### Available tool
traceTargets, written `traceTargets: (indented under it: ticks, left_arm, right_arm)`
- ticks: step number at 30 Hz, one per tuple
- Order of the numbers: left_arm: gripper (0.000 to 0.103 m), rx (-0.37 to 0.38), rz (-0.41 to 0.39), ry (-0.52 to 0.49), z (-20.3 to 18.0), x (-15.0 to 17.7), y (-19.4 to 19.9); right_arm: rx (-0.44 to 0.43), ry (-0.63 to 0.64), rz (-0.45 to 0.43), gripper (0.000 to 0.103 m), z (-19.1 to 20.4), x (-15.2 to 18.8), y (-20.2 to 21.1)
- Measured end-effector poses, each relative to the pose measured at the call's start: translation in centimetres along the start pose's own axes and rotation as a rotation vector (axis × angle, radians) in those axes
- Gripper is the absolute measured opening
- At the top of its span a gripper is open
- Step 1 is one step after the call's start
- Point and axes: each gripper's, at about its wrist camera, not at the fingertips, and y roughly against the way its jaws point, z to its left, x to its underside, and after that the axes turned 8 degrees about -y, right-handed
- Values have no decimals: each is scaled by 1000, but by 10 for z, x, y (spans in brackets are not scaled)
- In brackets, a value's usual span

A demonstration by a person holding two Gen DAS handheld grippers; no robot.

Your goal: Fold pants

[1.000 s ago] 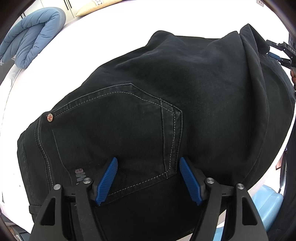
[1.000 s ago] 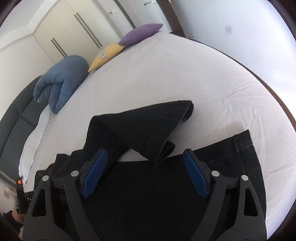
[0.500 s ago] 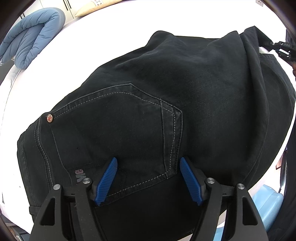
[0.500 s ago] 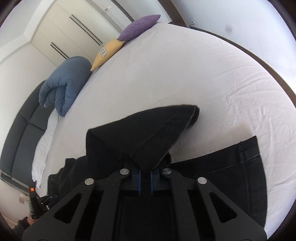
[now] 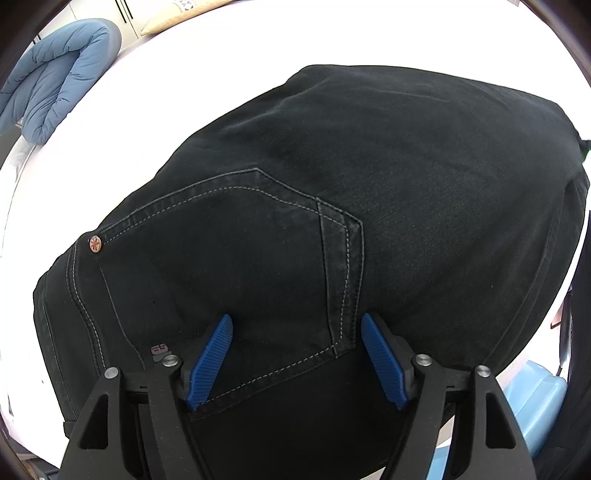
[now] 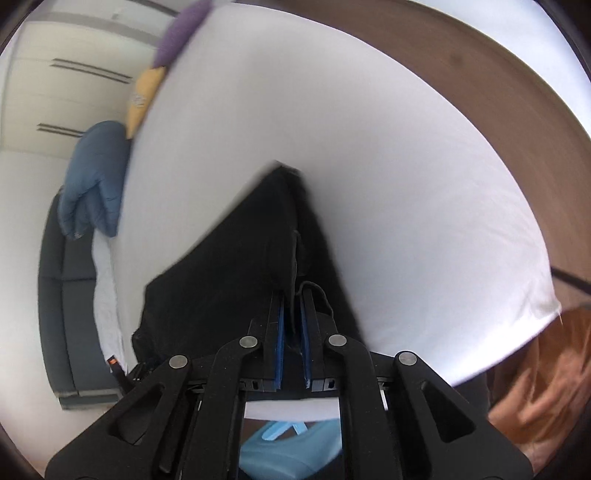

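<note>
Black pants (image 5: pixel 369 192) lie on the bed (image 6: pixel 406 177), seat end by the blue duvet (image 5: pixel 55 77). Right hand-held gripper (image 6: pixel 290 325) grasps a leg fold; left hand-held gripper (image 5: pixel 295 354), released, straddles the back pocket (image 5: pixel 240 266). Carry the fold low and square toward the pocket, keeping the waist pinned.

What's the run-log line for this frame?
left gripper: open over pants pocket | right gripper: shut on pant leg, jaws just closed | bed

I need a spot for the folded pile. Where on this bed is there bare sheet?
The white bed sheet is bare right of the black denim pants, out to the mattress edge. The head end is crowded: folded blue duvet, yellow cushion, purple cushion.
</note>
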Motion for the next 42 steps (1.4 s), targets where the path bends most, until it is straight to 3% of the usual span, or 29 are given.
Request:
traceTargets:
  ticks: [2, 5, 6, 7, 11, 13, 15, 16, 17, 18, 19, 23, 24, 26, 27, 30, 32, 39, 41, 42]
  left_arm:
    - [75, -2, 1, -2, 0, -1, -1]
    - [76, -1, 4, -8, 0, -2, -1]
    - [76, -1, 6, -10, 1, -2, -1]
    - [76, -1, 6, -9, 1, -3, -2]
    - [76, -5, -1, 1, 0, -2, -2]
    - [76, -5, -3, 1, 0, -1, -2]
    - [76, -5, -3, -2, 0, 1, -2]
    - [76, -5, -2, -3, 0, 1, -2]
    - [76, -5, -2, -4, 0, 1, -2]
    - [76, -4, -3, -6, 0, 2, -2]
    - [76, -4, -4, -6, 0, 2, -2]
    - [76, -9, -9, -8, 0, 4, -1]
    - [76, -10, -11, -7, 0, 5, -1]
    - [76, -8, -16, -4, -1, 5, -1]
    - [76, -9, -18, -3, -2, 5, 0]
    - [76, -10, -25, -2, -1, 7, 1]
    - [76, -9, -29, -2, -1, 8, 2]
    - [77, -8, -43, 0, 1, 13, 3]
    - [77, -9, -44, 2, 1, 13, 3]
    - [77, -10, -45, 3, 1, 13, 3]
  right_arm:
    - [83, 16, -15, 9, -10, 10, 3]
    - [293, 25, -65, 9, -22, 16, 12]
    - [291, -17, -69, 9, -29, 17, 18]
    - [243, -43, -74, 9, -32, 17, 23]
    - [-139, -87, -111, 9, -27, 34, 46]
    - [-336, -134, -104, 10, -28, 58, 42]
    - [-458, -161, -102, 15, -23, 88, 26]
    - [-493, -168, -98, 32, -19, 105, 14]
    - [-505, -180, -85, 74, -15, 120, 1]
    - [-514, -205, -72, 92, -12, 137, -13]
    - [-540, -234, -70, 99, -9, 153, -28]
    - [-563, -219, 28, 94, 18, 188, -82]
    - [-568, -193, 50, 89, 30, 194, -93]
    - [-564, -170, 120, 71, 58, 210, -125]
    - [-569, -155, 146, 69, 67, 218, -134]
    - [-503, -109, 146, 65, 95, 229, -167]
    - [-480, -153, 153, 62, 109, 232, -187]
    - [-464, -166, 126, 58, 111, 221, -189]
    - [-459, -157, 132, 34, 109, 213, -185]
    - [-443, -149, 137, 27, 110, 213, -188]
